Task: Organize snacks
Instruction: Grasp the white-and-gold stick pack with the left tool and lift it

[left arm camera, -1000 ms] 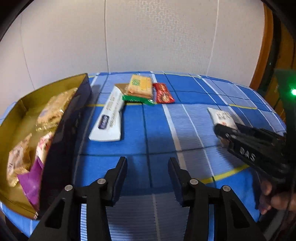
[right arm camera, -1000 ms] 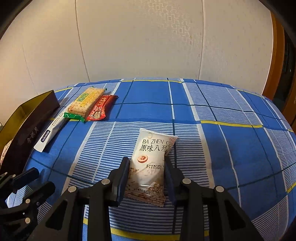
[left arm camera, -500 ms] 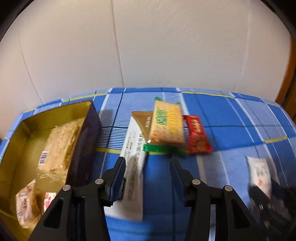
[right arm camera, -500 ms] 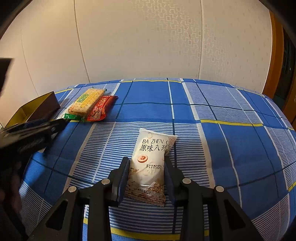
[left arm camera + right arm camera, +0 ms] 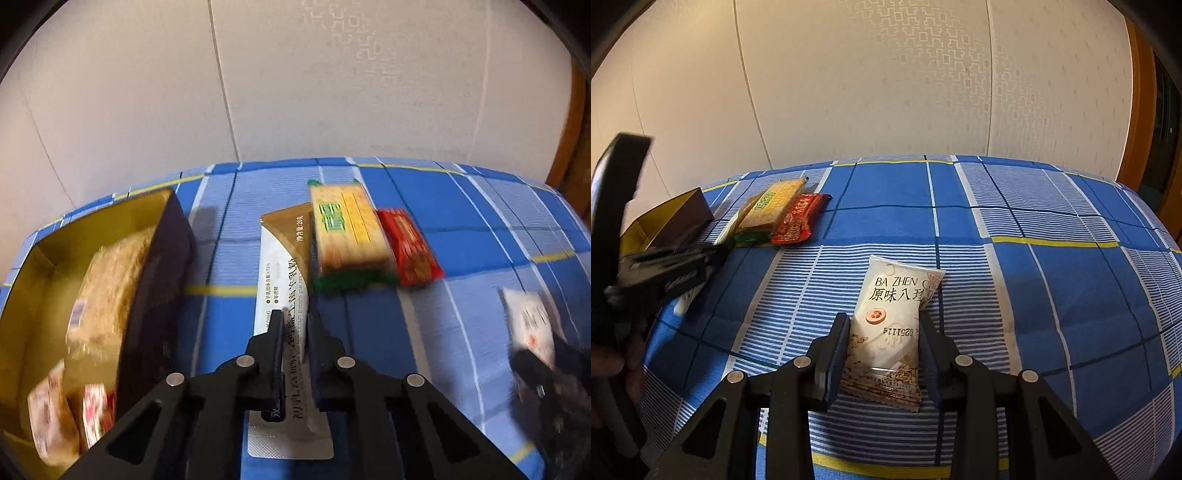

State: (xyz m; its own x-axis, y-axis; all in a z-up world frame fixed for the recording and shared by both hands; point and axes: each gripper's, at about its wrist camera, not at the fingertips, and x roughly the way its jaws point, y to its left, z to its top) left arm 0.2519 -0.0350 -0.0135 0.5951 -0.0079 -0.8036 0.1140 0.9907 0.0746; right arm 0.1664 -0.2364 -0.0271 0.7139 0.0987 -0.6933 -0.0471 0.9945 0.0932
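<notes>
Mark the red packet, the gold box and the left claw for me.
red packet [image 5: 408, 248], left wrist view, middle of the wrapper.
gold box [image 5: 162, 273], left wrist view, dark outer side wall.
left claw [image 5: 295, 325], left wrist view, midway between the fingertips, closed on the long white sachet [image 5: 282, 266].

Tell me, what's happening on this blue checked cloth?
A person is sorting snacks with two hand-held tools. The left gripper has closed on a long white and gold sachet, beside the gold box that already holds several snacks. The right gripper straddles a white Ba Zhen packet, jaws open. A cracker pack and red packet wait.
</notes>
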